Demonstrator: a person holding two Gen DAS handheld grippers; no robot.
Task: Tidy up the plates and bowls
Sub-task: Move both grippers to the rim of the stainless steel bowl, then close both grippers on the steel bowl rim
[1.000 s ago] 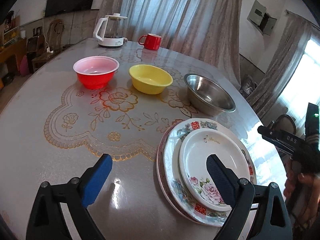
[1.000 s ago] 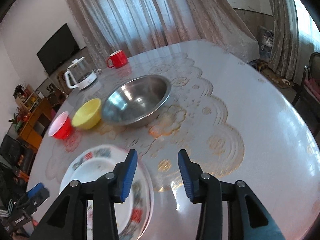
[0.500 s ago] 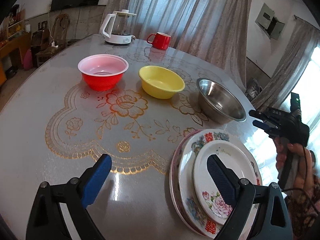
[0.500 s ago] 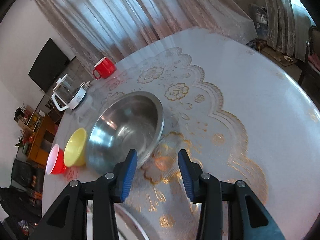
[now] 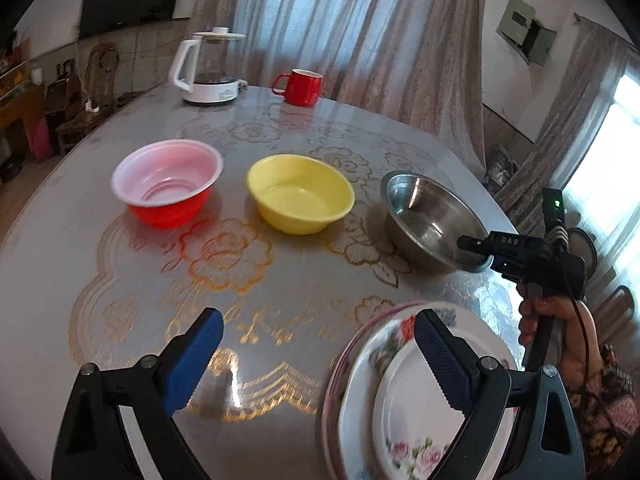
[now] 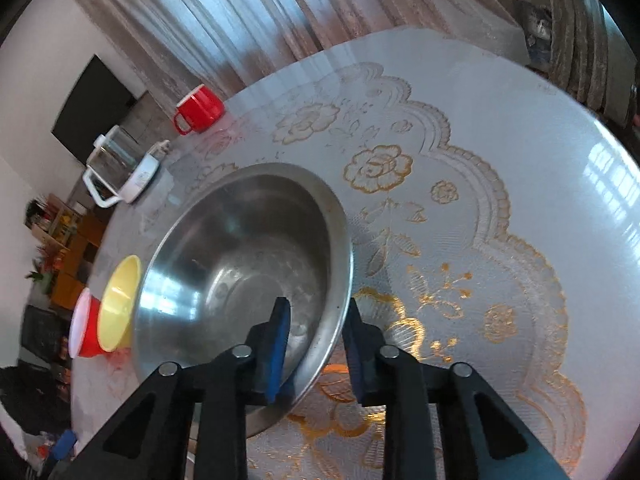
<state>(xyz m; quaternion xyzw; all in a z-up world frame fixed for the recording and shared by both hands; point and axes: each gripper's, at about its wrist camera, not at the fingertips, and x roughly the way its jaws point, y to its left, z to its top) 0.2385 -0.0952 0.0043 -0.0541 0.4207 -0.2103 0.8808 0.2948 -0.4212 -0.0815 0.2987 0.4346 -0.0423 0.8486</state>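
A steel bowl (image 6: 240, 272) sits on the round table; it also shows in the left wrist view (image 5: 428, 216). My right gripper (image 6: 316, 344) is open and straddles the bowl's near rim, one finger inside and one outside; it shows in the left wrist view (image 5: 476, 252) at that rim. A yellow bowl (image 5: 300, 192) and a red bowl (image 5: 168, 180) stand to the left of the steel one. My left gripper (image 5: 316, 352) is open and empty, above the table beside a stack of flowered plates (image 5: 400, 408).
A red mug (image 5: 300, 86) and a glass kettle (image 5: 210, 68) stand at the table's far edge. The table (image 5: 60, 260) has a glossy cover with gold flowers. Curtains hang behind. A chair (image 5: 80, 108) stands at the far left.
My right gripper has moved in to the steel bowl, its fingers now on either side of the rim. My left gripper has drawn back and to the left of the plate stack.
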